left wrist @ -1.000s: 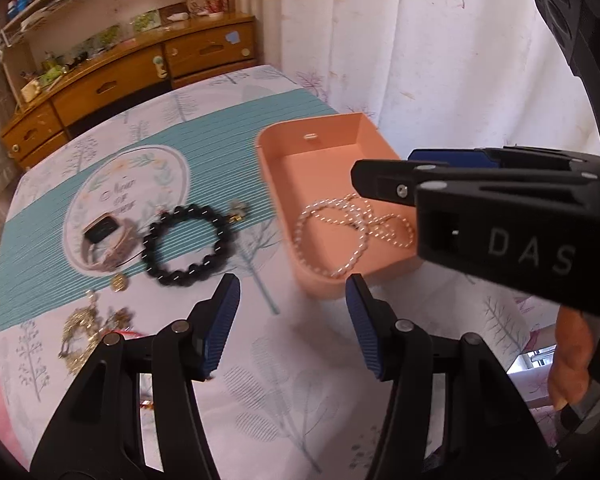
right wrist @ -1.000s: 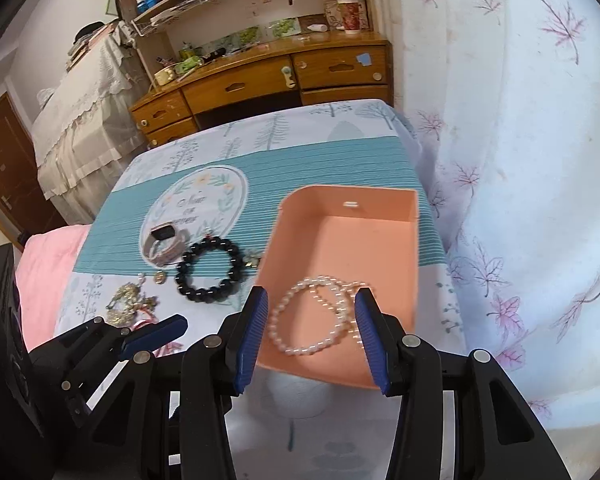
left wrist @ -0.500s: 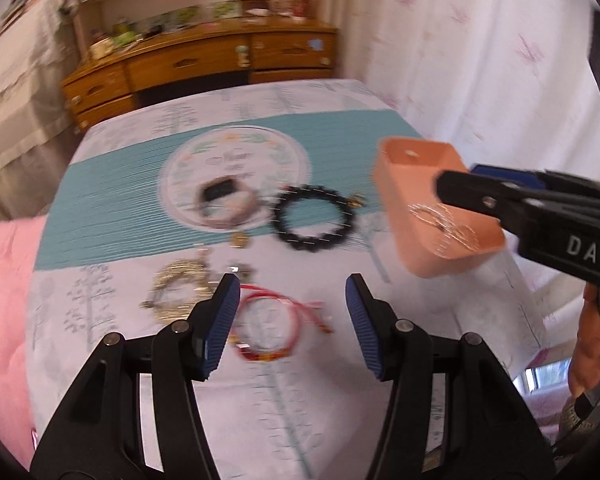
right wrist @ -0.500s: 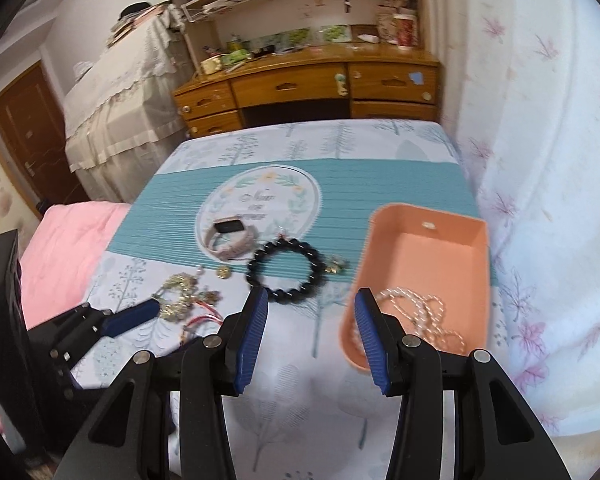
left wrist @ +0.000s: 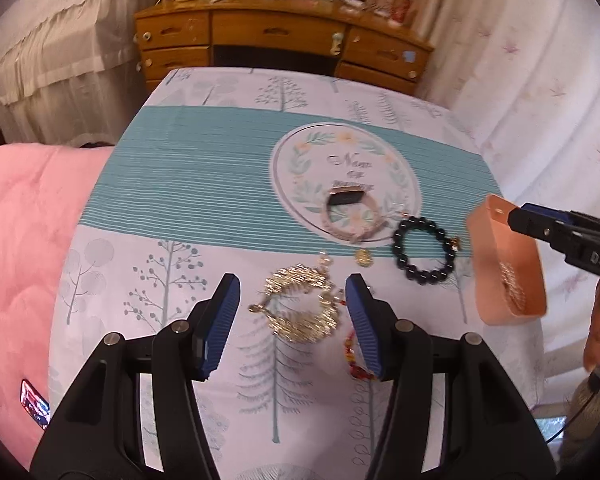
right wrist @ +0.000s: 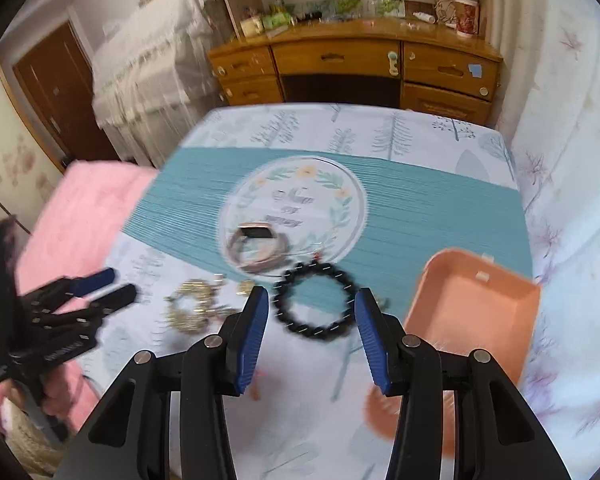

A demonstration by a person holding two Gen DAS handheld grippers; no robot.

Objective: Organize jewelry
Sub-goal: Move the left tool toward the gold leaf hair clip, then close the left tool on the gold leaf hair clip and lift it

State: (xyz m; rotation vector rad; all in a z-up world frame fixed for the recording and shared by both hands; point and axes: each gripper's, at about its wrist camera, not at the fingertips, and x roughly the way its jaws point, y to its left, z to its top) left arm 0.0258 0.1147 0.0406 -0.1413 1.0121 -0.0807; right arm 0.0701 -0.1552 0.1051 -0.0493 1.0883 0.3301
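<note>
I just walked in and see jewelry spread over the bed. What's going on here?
A person is sorting jewelry with a handheld gripper in each hand. Both are open and hold nothing. The left gripper hovers over a gold bracelet, the right gripper over a black bead bracelet. A pearl strand already lies in the peach tray. A watch, a small gold charm and a red bracelet are on the bedspread.

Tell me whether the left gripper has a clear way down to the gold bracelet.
Probably yes: the left gripper is open, the gold bracelet lies framed between its jaws, uncovered, though the red bracelet lies close alongside.
</note>
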